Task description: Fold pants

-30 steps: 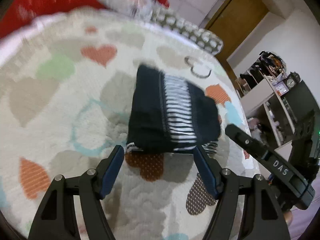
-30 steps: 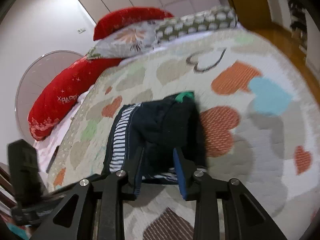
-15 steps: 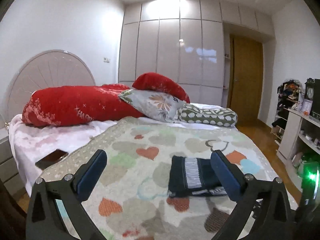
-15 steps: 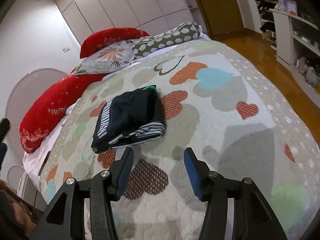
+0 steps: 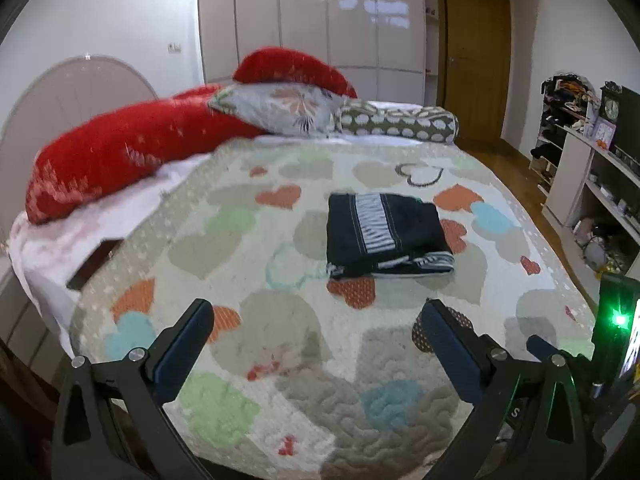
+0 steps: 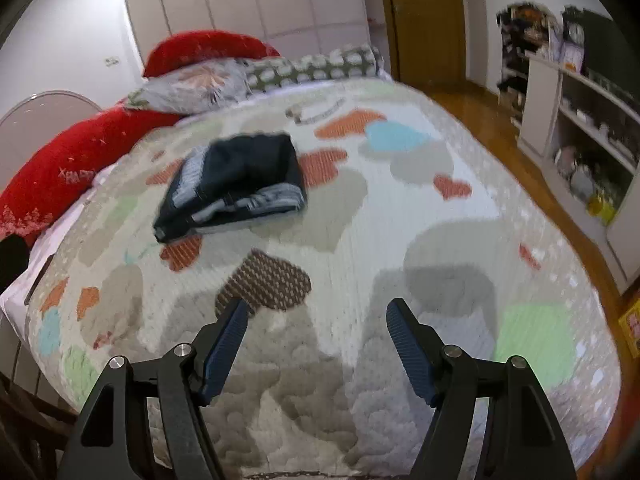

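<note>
Hovering over the near edge of the bed point(image 5: 304, 360), the left gripper point(image 5: 316, 320) is seen with its jaws spread wide and nothing held between them. The right gripper point(image 6: 314, 316) is likewise held above the near edge, its jaws apart and empty. Between both grippers and the pants point(image 5: 384, 236), a broad stretch of heart-patterned quilt point(image 6: 360, 240) lies bare, so open room is left on the approach. Bare quilt is also seen on every side of the pants: toward the left edge, toward the right edge and toward the head of the bed.

The pants are found folded into a compact dark rectangle near the middle of the bed, somewhat toward the right edge in the left wrist view. A white-striped band is shown running over the top from the near side to the far side, and striped layers are exposed along the near edge of the stack. In the left wrist view the bundle looks nearly square, so its long axis cannot be told with certainty. In the right wrist view the pants point(image 6: 236, 180) are blurred.

Farther off, along the head edge, a red bolster point(image 5: 120, 148), a floral pillow point(image 5: 276, 108) and a dotted bolster point(image 5: 396, 122) are laid. Beyond the right edge, wooden floor point(image 6: 480, 120) and white shelving point(image 6: 580, 132) are seen.
</note>
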`<state>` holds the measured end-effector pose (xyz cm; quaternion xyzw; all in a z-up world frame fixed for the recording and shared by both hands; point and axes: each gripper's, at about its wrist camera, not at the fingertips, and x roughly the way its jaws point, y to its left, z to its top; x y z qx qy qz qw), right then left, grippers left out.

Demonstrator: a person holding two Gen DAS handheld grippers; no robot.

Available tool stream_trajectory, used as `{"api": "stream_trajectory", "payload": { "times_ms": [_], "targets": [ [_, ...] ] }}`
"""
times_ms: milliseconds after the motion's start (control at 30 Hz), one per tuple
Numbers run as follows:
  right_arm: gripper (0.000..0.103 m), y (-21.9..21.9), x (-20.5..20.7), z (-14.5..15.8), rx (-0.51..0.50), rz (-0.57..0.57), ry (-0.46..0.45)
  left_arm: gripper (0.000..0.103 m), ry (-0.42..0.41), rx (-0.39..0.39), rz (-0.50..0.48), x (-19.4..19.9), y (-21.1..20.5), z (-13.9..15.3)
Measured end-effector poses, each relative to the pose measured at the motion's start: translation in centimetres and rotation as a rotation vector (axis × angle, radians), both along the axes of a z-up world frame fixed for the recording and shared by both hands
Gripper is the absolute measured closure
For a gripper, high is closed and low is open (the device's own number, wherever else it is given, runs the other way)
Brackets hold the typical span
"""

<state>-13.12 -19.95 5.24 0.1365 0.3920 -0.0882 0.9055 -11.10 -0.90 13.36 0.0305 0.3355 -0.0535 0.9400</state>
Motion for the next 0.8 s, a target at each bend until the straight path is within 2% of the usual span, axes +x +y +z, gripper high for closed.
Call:
{"api": "stream_trajectory", "payload": {
  "times_ms": [200, 467, 800],
  "targets": [
    [0.027, -0.8, -0.3, -0.3, 0.009, -0.038, -0.002, 0.0, 0.024, -0.001, -0.009, -0.2, -0.1, -0.5],
    [0.027, -0.1, -0.2, -0.5, -0.007, -0.02, 0.011, 0.0, 0.065, 0.016, -0.064, -0.4, -1.3, -1.2],
    [0.027, -0.1, -0.3, -0.9, -0.005, -0.02, 0.028, 0.0, 0.084, 0.009, -0.063, -0.4, -1.3, -1.7]
  ]
}}
